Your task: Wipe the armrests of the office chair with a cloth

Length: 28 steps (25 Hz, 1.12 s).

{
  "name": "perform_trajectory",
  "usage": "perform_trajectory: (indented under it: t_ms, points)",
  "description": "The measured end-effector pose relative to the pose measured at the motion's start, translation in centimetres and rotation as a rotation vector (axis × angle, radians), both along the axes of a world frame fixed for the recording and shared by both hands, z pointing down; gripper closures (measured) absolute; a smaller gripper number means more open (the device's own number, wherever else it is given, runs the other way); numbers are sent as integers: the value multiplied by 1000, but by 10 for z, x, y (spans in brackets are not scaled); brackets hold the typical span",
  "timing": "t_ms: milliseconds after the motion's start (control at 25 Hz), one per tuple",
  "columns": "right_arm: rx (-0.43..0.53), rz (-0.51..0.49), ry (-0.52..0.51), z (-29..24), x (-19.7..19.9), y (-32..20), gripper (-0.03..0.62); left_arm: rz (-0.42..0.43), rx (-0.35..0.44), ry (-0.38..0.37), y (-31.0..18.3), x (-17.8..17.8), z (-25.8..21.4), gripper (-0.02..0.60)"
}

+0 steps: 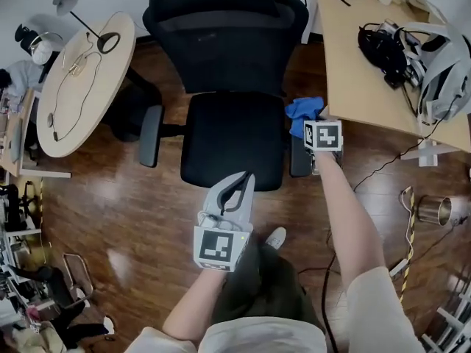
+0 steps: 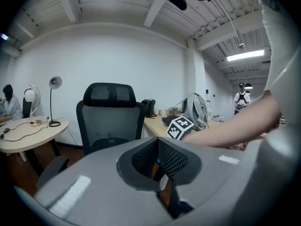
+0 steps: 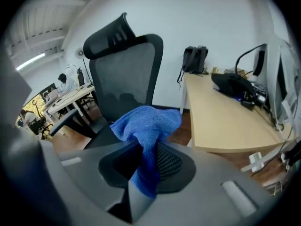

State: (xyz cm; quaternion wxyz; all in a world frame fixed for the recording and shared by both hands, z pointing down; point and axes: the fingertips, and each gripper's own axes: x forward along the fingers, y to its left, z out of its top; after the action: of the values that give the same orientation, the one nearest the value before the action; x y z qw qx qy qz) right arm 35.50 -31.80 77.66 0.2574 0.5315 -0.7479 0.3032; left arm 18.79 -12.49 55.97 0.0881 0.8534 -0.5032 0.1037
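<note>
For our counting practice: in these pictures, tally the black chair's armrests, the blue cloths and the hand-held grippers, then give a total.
Armrests: 2 (left armrest, right armrest)
Blue cloth: 1
Hand-held grippers: 2 (left hand-held gripper, right hand-held gripper)
Total: 5

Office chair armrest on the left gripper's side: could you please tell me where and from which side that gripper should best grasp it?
Probably the armrest pad, midway along its length, from above, with the left gripper's jaws across its narrow width. The pad lies level, long and slim, with a gap to the seat on one side and floor on the other.
</note>
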Motion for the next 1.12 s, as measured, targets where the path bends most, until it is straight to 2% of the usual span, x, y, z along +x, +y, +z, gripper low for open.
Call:
perform_trajectory:
  t_ms: [80, 160, 240, 360, 440, 520, 600, 680, 720, 800, 840, 880, 960, 1000, 1080, 1120]
  points:
    - [-42, -22, 15, 10, -4, -5, 513, -10, 12, -7, 3, -12, 10, 512]
    - [-60, -45, 7, 19, -8, 0, 513, -14, 58, -14, 2, -18, 9, 512]
    - [-44, -72, -11, 19, -11, 16, 513, -25, 14, -12, 5, -20, 8, 511]
    - [35, -132, -10, 10, -23, 63, 513, -25, 0, -1, 4, -19, -1, 512]
    - [95, -137, -1, 3, -28, 104, 513, -16, 6, 7, 1, -13, -3, 512]
    - [98, -120, 9, 3, -29, 149, 512, 0, 7, 8, -2, -6, 0, 512]
    - [110, -120, -23, 5, -36, 182, 511, 14, 5, 6, -4, 1, 7, 512]
    - [204, -115, -90, -11, -41, 199, 511, 24, -7, 2, -6, 5, 18, 512]
    - [309, -111, -124, -37, -42, 200, 513, 28, -17, -2, -9, 7, 24, 511]
    - [581, -128, -170, -104, -39, 195, 514, 40, -30, -8, -19, 10, 33, 511]
    - [665, -151, -170, -132, -36, 196, 514, 49, -21, -7, -24, 13, 36, 511]
    - [704, -178, -156, -150, -31, 201, 514, 61, 10, -4, -29, 18, 37, 512]
    - [744, -221, -125, -163, -11, 207, 514, 88, 136, 21, -44, 33, 38, 512]
    - [700, -243, -90, -150, 4, 209, 514, 95, 180, 29, -51, 43, 42, 512]
    - [601, -263, -29, -114, 37, 210, 514, 93, 205, 21, -61, 63, 56, 508]
    - [627, -265, -29, -106, 50, 207, 514, 91, 217, 17, -65, 72, 62, 508]
